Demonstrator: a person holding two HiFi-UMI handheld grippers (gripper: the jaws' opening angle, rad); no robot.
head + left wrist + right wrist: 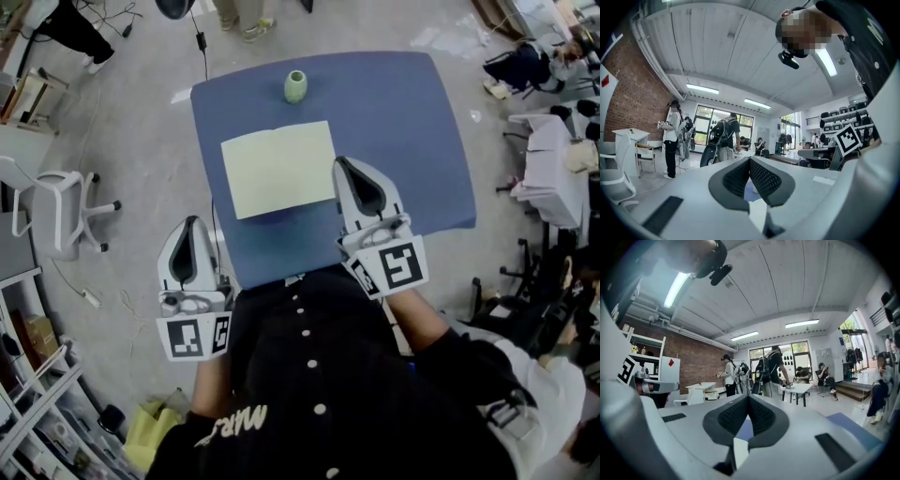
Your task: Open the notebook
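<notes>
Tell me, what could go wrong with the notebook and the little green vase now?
1. The green vase stands close behind the notebook, near the far edge of the table. Pushing the notebook away might tip it.
2. The right hand-held gripper hangs by the notebook's right edge with its jaws shut. Coming down, it could shove or crease the pages.
</notes>
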